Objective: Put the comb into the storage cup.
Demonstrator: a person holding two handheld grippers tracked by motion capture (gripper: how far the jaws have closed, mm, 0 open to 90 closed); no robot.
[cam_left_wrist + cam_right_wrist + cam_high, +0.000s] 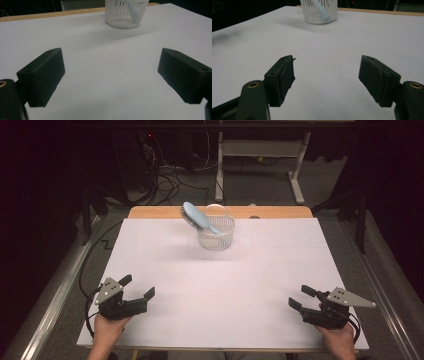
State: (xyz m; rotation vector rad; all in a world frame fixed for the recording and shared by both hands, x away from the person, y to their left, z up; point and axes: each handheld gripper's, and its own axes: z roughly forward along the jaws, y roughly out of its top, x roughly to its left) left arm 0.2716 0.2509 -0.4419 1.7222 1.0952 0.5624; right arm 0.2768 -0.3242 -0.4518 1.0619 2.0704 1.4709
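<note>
Setting: a white-covered tabletop (220, 285) seen from above, with a wooden strip along its far edge and a dark room beyond.
Basket: a small white slotted basket (216, 233) stands upright near the far edge, about midway across the tabletop.
Hairbrush: a pale blue hairbrush (198, 218) sits handle-down in the basket, its head tilted up and out over the left rim.
Left hand-held gripper: the left hand-held gripper (137, 288) rests at the near left corner, held by a hand, jaws spread wide and released, nothing between them.
Right hand-held gripper: the right hand-held gripper (301, 297) rests at the near right corner, held by a hand, jaws likewise spread apart and holding nothing.
Relation: basket and hairbrush lie well apart from both grippers, far ahead and between them.
Left gripper view: the basket (125, 13) stands at the far top, ahead of the open jaws.
Right gripper view: the basket (319, 11) stands at the far top, left of centre, the blue handle (321, 10) visible through its slots.
</note>
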